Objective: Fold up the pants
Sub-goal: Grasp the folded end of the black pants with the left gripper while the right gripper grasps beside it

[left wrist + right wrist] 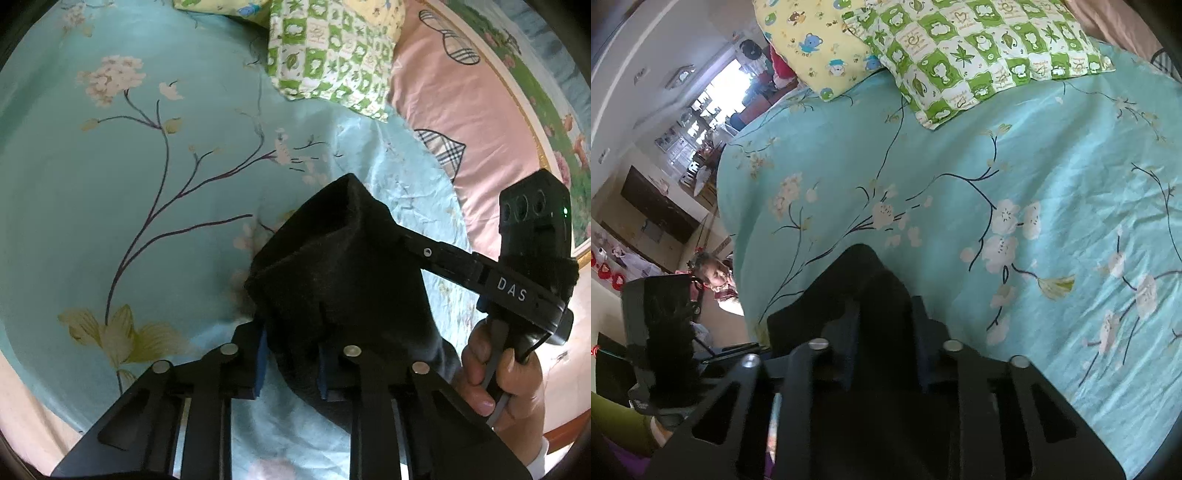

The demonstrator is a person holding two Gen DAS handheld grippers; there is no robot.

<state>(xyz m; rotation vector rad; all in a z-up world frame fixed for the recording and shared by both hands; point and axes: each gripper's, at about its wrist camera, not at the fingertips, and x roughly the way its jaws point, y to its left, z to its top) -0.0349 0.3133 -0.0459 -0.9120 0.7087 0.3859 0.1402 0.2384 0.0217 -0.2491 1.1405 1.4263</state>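
Note:
The black pants (343,266) hang bunched between both grippers, lifted above the teal flowered bedsheet (147,206). My left gripper (291,354) is shut on the pants, its blue pads partly covered by cloth. My right gripper reaches in from the right in the left wrist view (402,236), its tip buried in the same cloth, a hand on its handle. In the right wrist view the right gripper (882,343) is shut on the black pants (860,291), which cover its fingers. The left gripper's body (661,332) shows at the left edge there.
A green-and-white checked pillow (332,55) and a yellow cartoon pillow (816,40) lie at the head of the bed. A pink quilt (461,122) lies along the right side. The bed's left edge drops to a cluttered room (683,166).

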